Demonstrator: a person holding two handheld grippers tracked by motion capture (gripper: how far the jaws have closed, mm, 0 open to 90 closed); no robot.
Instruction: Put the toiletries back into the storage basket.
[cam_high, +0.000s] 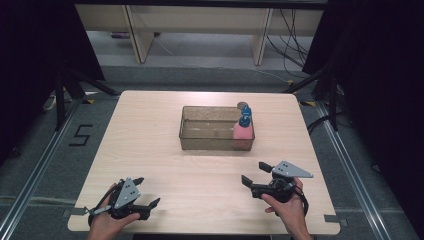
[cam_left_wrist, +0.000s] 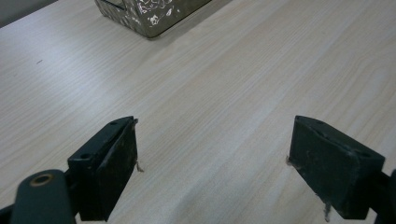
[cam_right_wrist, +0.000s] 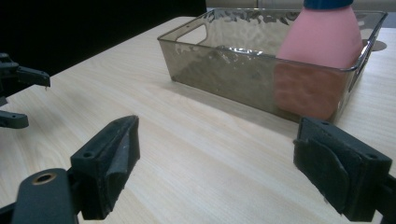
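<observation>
Right gripper view cuts off the pink bottle (cam_right_wrist: 321, 42) at its blue cap; it stands in the right end of the clear ribbed tray (cam_right_wrist: 219, 70), mid-worktop. A round object behind the tray is too small to identify. Both the right hand-held gripper (cam_high: 260, 173) and left hand-held gripper (cam_high: 146, 191) are spread wide, empty, near the pale wooden worktop (cam_high: 150, 145). Dark curtains flank the room.
</observation>
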